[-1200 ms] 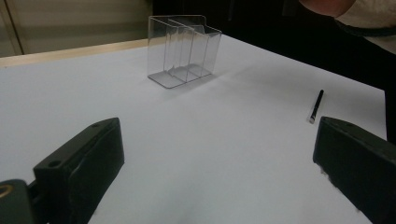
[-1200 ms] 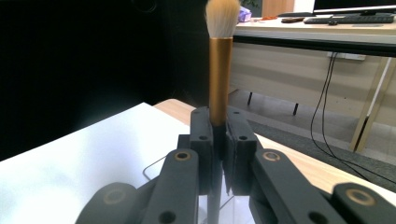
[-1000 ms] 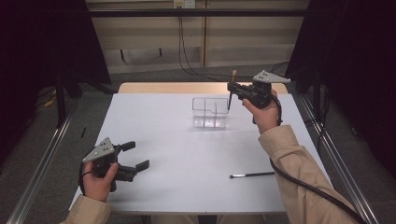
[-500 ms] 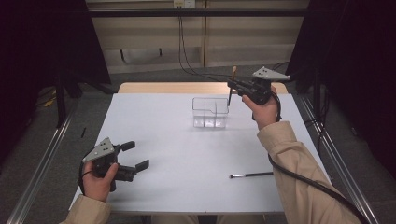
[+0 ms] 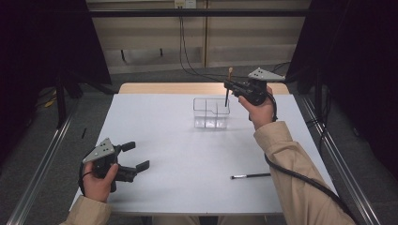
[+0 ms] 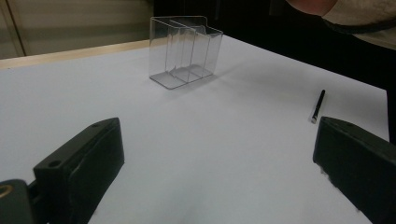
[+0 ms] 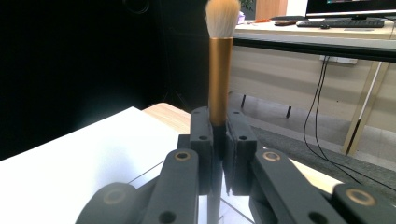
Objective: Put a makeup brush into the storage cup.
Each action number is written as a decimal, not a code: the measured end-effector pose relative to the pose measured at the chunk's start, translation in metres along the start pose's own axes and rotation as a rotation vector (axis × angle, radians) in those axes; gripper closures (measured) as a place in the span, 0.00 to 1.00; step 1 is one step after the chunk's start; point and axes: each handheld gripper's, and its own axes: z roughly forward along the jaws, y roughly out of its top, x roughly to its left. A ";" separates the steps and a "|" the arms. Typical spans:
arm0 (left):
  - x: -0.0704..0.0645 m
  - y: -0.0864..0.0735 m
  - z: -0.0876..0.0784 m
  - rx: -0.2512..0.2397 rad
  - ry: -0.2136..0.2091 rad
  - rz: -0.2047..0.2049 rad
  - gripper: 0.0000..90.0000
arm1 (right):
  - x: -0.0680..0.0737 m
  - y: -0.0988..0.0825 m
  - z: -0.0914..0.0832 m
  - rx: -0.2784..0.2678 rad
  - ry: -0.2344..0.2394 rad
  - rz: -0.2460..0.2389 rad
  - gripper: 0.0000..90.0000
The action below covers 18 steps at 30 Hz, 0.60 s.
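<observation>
My right gripper (image 5: 228,90) is shut on a makeup brush (image 5: 229,74) with a gold ferrule and pale bristles pointing up. It holds the brush upright just above the right side of a clear divided organizer (image 5: 211,112) at the table's far middle. In the right gripper view the brush (image 7: 219,70) rises from between the closed jaws of that gripper (image 7: 218,135). My left gripper (image 5: 136,155) rests near the front left of the white table (image 5: 178,140), open, with nothing between its jaws. The left gripper view looks past this gripper (image 6: 215,154) toward the organizer (image 6: 184,51).
A thin black brush (image 5: 251,176) lies flat on the table at the front right, also in the left gripper view as a thin brush (image 6: 318,105). A wooden strip (image 5: 164,88) runs along the table's far edge. Cables hang behind it.
The right gripper with the brush has shifted very slightly to the left over the organizer. The left gripper has stayed where it was.
</observation>
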 end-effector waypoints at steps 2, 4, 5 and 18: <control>0.000 0.000 0.000 -0.003 0.000 0.002 0.02 | 0.001 -0.001 0.001 0.003 0.003 -0.004 0.94; 0.000 0.000 0.000 -0.002 0.001 0.003 0.02 | 0.000 -0.003 0.002 0.004 0.006 -0.003 0.94; 0.000 0.000 0.000 -0.002 0.002 0.002 0.02 | 0.000 -0.004 0.002 0.006 0.005 -0.002 0.94; 0.000 0.001 0.000 -0.006 0.002 0.005 0.02 | -0.002 -0.015 0.004 0.025 0.003 0.006 0.94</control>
